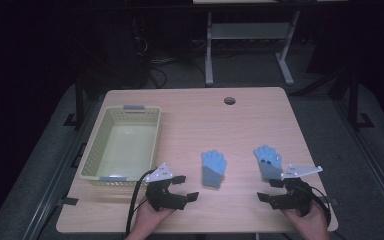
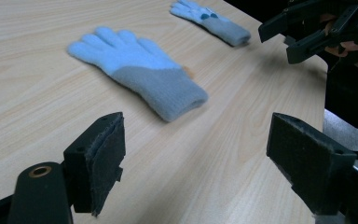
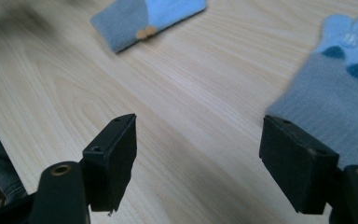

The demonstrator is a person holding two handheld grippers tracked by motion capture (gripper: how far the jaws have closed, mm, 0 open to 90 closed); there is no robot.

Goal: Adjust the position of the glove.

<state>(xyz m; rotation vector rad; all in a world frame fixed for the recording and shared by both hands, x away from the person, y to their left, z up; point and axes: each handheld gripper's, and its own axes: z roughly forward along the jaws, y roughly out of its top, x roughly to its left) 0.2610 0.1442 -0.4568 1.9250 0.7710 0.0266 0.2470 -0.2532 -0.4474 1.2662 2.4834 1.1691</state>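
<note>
Wooden worktop (image 1: 190, 115): two blue gloves, left glove (image 1: 214, 168), right glove (image 1: 268, 161); left claw (image 1: 184, 188) and right claw (image 1: 270, 191) both spread, empty.

Two blue knit gloves lie on the desk (image 1: 190, 115): one glove (image 1: 214, 168) at about five o'clock of its middle, the other glove (image 1: 268, 161) toward four o'clock. One pale green plastic basket (image 1: 96, 145) sits at nine o'clock. Two hand-held tools: left tool (image 1: 182, 186), right tool (image 1: 268, 190).

Bare table (image 1: 190, 112) lies open between the two gloves and toward the far edge; the basket (image 1: 92, 145) walls off the left side, just beyond the left gripper (image 1: 182, 187)
</note>
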